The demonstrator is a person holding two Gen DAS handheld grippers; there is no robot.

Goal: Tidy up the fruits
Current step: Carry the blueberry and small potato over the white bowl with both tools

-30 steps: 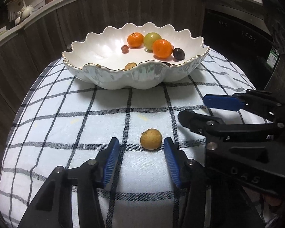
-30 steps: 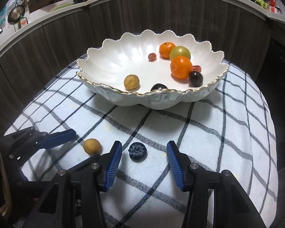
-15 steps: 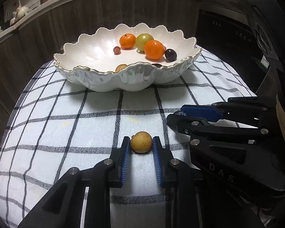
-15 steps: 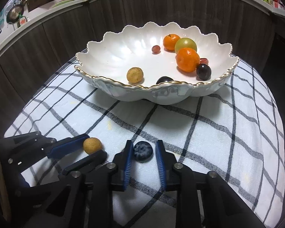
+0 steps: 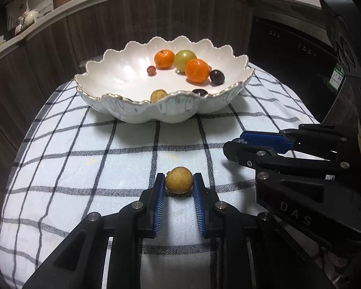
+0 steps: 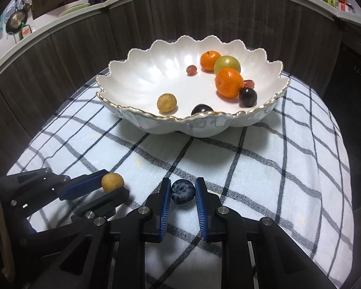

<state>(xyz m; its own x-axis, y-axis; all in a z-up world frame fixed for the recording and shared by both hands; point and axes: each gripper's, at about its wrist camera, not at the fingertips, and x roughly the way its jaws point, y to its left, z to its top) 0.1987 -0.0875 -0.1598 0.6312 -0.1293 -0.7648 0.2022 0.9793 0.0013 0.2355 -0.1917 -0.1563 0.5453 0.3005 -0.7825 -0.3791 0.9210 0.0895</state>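
Pinching a tan longan (image 5: 178, 180), the left gripper (image 5: 178, 185) sits on the checked cloth (image 5: 72, 159) in front of the scalloped bowl (image 5: 142, 113); beside it the right gripper (image 6: 183, 192) clamps a blueberry (image 6: 183, 191). Both fruits are small and round, so a hasty lift could squirt either loose, or crush the soft berry.

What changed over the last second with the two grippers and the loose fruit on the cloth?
Both grippers closed: the left gripper on the tan fruit, the right gripper on the blueberry. Neither fruit has left the checked cloth. The bowl and its fruit are unchanged.
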